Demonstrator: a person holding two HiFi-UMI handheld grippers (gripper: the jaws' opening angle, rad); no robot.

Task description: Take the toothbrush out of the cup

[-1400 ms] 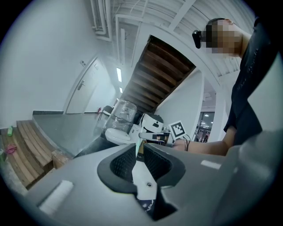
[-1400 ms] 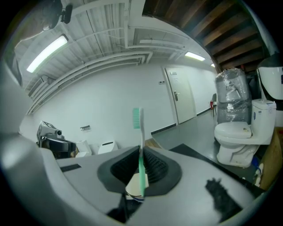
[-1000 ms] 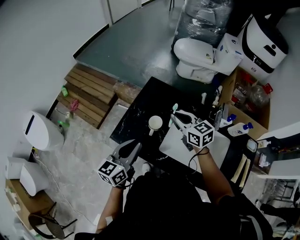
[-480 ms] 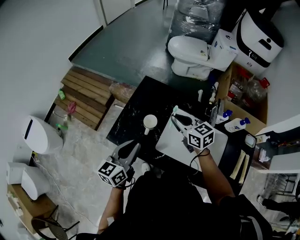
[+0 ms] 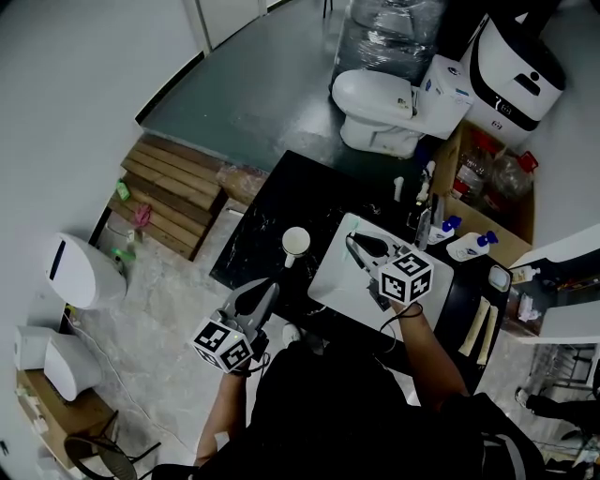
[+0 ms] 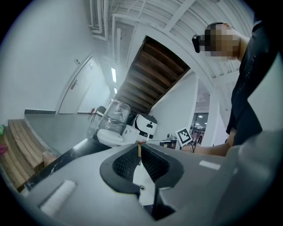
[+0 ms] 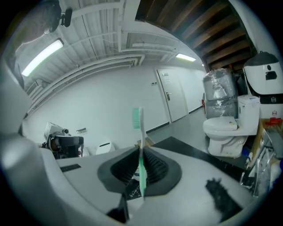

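Observation:
A white cup (image 5: pixel 295 242) stands upright on the black counter (image 5: pixel 267 225). To its right my right gripper (image 5: pixel 354 246) hovers over a white rectangular basin (image 5: pixel 336 279). In the right gripper view that gripper (image 7: pixel 140 152) is shut on a green toothbrush (image 7: pixel 140 145), which stands upright with its bristle head at the top. The brush is clear of the cup. My left gripper (image 5: pixel 270 289) is held low at the counter's near edge, below the cup; in its own view the left gripper (image 6: pixel 139 146) is shut with nothing in it.
Several pump bottles (image 5: pixel 448 230) line the back of the counter. Beyond them are a white toilet (image 5: pixel 375 98), a wrapped water jug (image 5: pixel 384 28) and a cardboard box (image 5: pixel 483 173). Wooden steps (image 5: pixel 173 183) lie on the floor to the left.
My right gripper has carried the toothbrush a little farther right of the cup, over the white basin. The left gripper has stayed where it was.

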